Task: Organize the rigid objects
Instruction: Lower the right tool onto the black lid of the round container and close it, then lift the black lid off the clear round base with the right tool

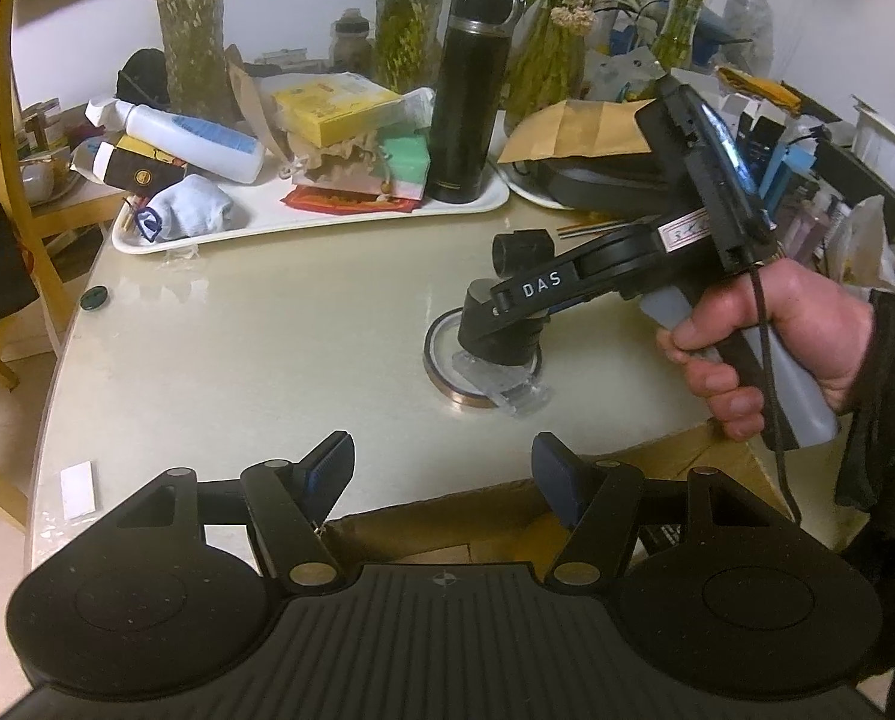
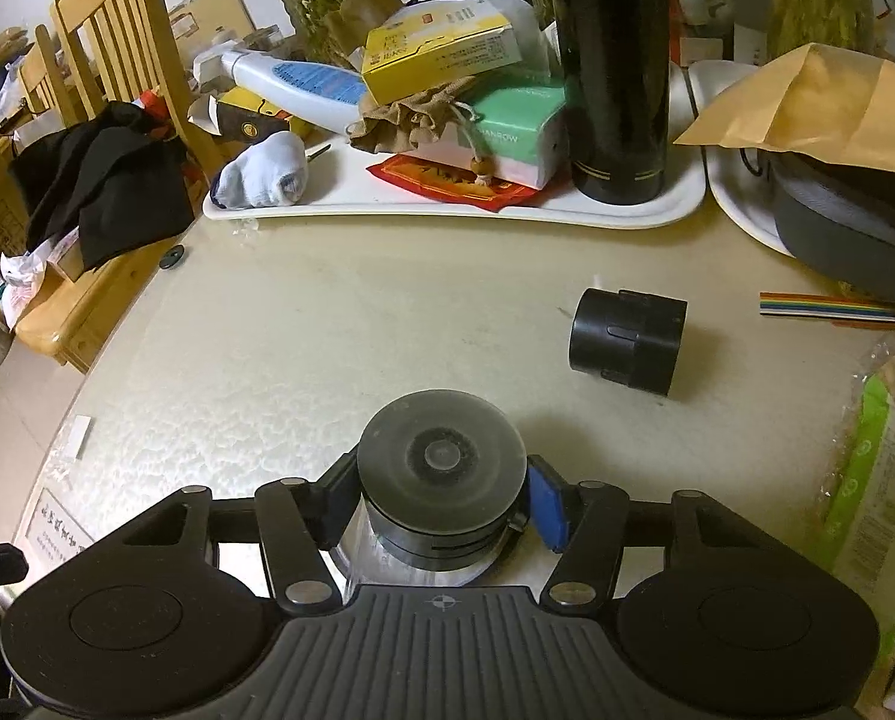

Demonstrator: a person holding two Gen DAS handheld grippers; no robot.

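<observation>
Right, the right gripper (image 2: 441,501) pinches the round black tape dispenser (image 2: 440,468) mid-table w/ both pads on its sides; smooth curved body could slip or twist out on lifting. Left gripper (image 1: 441,468) hangs spread & empty over the cardboard box (image 1: 675,462) at the near edge

- One tall black cylindrical flask (image 2: 612,72) is counted.
- Two white oblong trays (image 2: 447,213) are seen.
- One short black ribbed plastic cylinder (image 2: 627,339) is counted.
- One yellow cardboard box (image 2: 441,54) is seen.
- One rolled white sock (image 2: 264,174) is counted.
</observation>
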